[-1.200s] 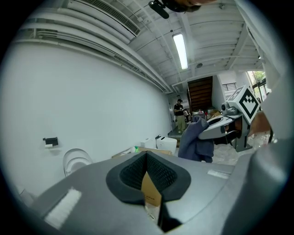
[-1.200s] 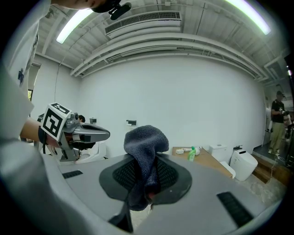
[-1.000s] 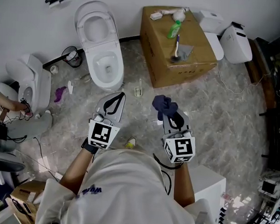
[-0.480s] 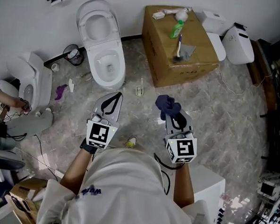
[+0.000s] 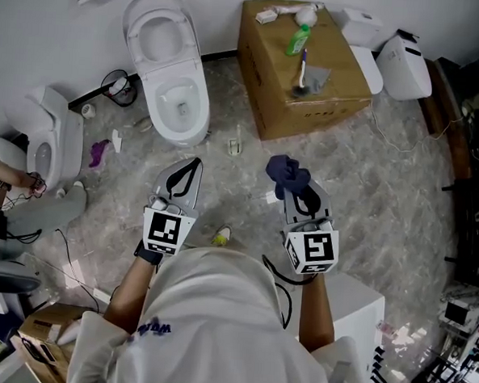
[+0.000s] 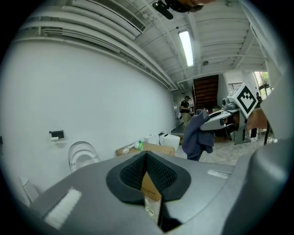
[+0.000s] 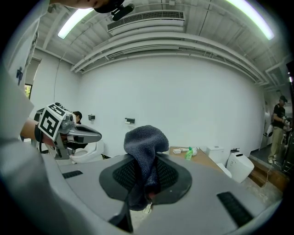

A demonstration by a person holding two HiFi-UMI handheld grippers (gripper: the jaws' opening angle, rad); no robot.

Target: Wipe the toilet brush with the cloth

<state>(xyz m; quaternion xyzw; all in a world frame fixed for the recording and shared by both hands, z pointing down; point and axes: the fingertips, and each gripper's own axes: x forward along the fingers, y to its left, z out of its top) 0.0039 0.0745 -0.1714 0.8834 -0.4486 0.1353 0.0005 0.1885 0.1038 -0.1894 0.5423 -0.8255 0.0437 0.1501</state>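
My right gripper [image 5: 295, 187] is shut on a dark blue cloth [image 5: 286, 175], which bunches above the jaws and hangs between them in the right gripper view [image 7: 144, 151]. My left gripper [image 5: 196, 163] is held level with it on the left, jaws together with nothing in them. Both hover over the marble floor, well short of the cardboard box [image 5: 270, 83]. On the box lie a blue-handled brush [image 5: 303, 71] on a grey rag, a green bottle [image 5: 297, 40] and a white round-headed brush [image 5: 304, 16]. Which of the two is the toilet brush I cannot tell.
A white toilet [image 5: 168, 69] stands against the wall to the left of the box. Other white toilet parts [image 5: 402, 65] lie to the right of the box, and another toilet [image 5: 55, 139] at far left. Cables, a purple scrap [image 5: 99, 151] and small litter lie on the floor.
Both grippers keep their pose and the cloth stays clamped. The head view has shifted slightly, so the box and toilet sit a little higher and more to the left.
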